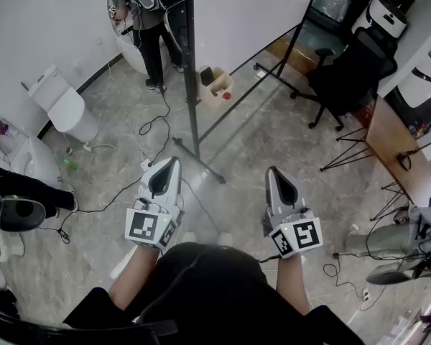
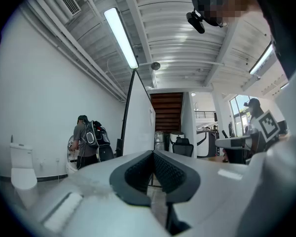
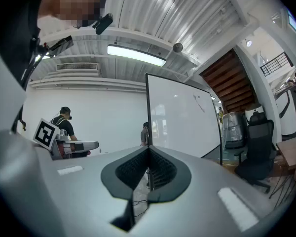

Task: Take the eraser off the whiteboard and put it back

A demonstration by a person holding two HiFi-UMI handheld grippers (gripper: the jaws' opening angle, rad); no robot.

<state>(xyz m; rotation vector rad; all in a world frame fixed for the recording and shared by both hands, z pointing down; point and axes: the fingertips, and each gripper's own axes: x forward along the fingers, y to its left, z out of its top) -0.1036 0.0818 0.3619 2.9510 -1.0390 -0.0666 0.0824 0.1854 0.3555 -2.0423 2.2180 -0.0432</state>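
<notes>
The first step is not yet begun: the left gripper [image 1: 171, 165] and right gripper [image 1: 275, 172] are held level with jaws closed and empty, the whiteboard [image 1: 251, 13] stands well ahead of them, and the eraser, seen nowhere, must first be found and reached.

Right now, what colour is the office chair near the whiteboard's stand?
Black; the office chair shows best in the head view.
</notes>
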